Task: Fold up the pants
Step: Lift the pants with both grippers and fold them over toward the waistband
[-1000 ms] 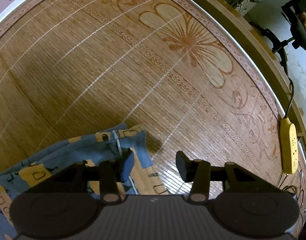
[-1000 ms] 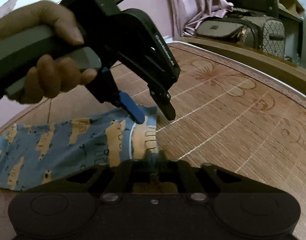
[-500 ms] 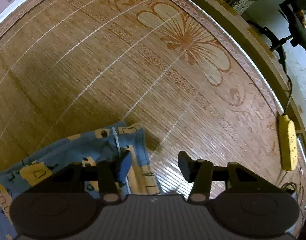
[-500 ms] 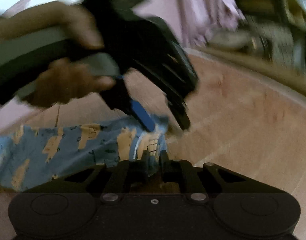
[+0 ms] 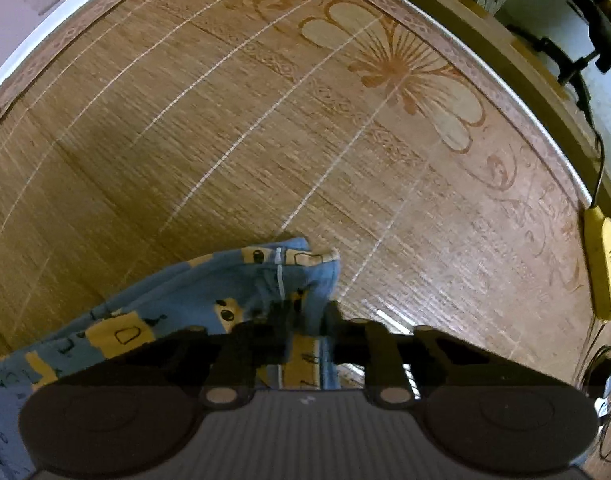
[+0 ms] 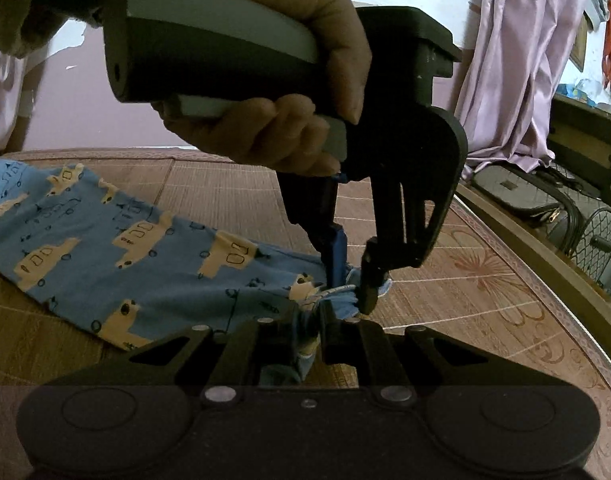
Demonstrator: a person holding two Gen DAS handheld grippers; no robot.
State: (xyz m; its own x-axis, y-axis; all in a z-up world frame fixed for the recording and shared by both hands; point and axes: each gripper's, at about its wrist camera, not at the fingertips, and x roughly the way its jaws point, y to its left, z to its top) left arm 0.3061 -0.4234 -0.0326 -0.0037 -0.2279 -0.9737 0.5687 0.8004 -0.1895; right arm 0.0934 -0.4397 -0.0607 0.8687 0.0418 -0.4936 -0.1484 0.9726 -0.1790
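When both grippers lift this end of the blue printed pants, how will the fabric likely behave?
The pants will probably hang limp: the cloth already bunches into folds where the right gripper and left gripper pinch it. The rest likely drags across the woven mat, since it lies flat there. It looks thin, so probably light.

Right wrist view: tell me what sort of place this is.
Probably a bedroom at home. The pants lie on a woven mat with a flower pattern, a pink curtain hangs behind, and handbags sit beside the wooden frame.
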